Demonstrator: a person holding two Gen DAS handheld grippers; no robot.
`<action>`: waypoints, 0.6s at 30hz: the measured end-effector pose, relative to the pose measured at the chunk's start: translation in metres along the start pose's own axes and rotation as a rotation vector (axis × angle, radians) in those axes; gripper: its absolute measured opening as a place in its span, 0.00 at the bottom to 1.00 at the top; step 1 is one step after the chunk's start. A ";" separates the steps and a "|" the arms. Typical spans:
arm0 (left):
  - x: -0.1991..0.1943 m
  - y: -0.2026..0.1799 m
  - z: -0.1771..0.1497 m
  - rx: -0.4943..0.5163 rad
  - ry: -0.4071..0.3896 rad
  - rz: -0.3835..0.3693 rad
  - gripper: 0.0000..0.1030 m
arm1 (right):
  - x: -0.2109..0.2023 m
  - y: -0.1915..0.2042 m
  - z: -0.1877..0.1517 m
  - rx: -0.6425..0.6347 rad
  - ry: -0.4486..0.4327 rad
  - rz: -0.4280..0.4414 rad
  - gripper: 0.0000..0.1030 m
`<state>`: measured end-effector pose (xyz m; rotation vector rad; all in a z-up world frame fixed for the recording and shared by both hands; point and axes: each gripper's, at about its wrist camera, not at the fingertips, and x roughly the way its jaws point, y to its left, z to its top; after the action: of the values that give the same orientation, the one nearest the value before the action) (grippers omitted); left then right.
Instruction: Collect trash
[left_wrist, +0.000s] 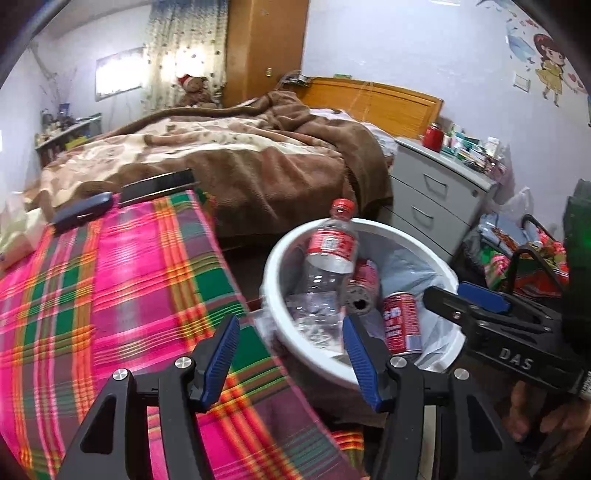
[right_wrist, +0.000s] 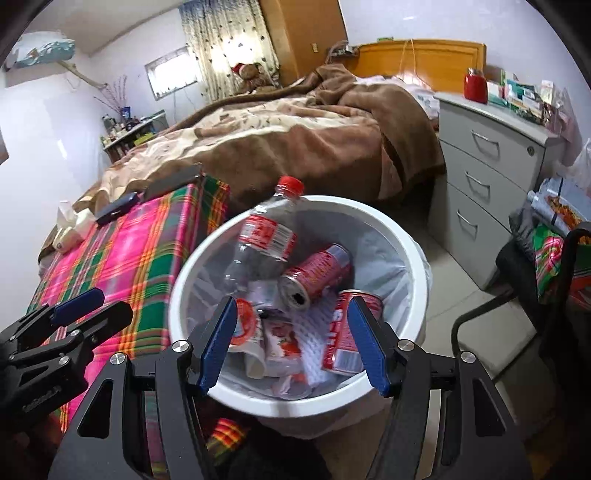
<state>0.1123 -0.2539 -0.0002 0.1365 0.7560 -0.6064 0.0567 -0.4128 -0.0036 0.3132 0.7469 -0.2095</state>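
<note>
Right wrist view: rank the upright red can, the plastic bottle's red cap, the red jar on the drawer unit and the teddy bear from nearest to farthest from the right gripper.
1. Upright red can, in the bin, beside the right gripper's right finger.
2. Bottle's red cap, over the bin's far rim.
3. Red jar, on the drawer unit, far right.
4. Teddy bear, by the curtain beyond the bed.

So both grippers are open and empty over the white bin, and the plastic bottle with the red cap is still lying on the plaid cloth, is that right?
Not quite. The plastic bottle is already in the white bin, leaning on its rim beside the red cans, as the right wrist view shows. The left gripper and right gripper are indeed open and empty.
</note>
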 end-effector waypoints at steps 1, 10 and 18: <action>-0.004 0.003 -0.002 -0.004 -0.004 0.006 0.56 | -0.003 0.004 -0.002 -0.002 -0.010 0.006 0.62; -0.045 0.033 -0.025 -0.058 -0.069 0.152 0.56 | -0.018 0.037 -0.019 -0.041 -0.082 0.048 0.62; -0.072 0.048 -0.047 -0.091 -0.106 0.209 0.56 | -0.027 0.059 -0.031 -0.088 -0.135 0.035 0.62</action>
<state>0.0700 -0.1651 0.0095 0.0974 0.6561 -0.3768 0.0353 -0.3445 0.0055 0.2259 0.6145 -0.1622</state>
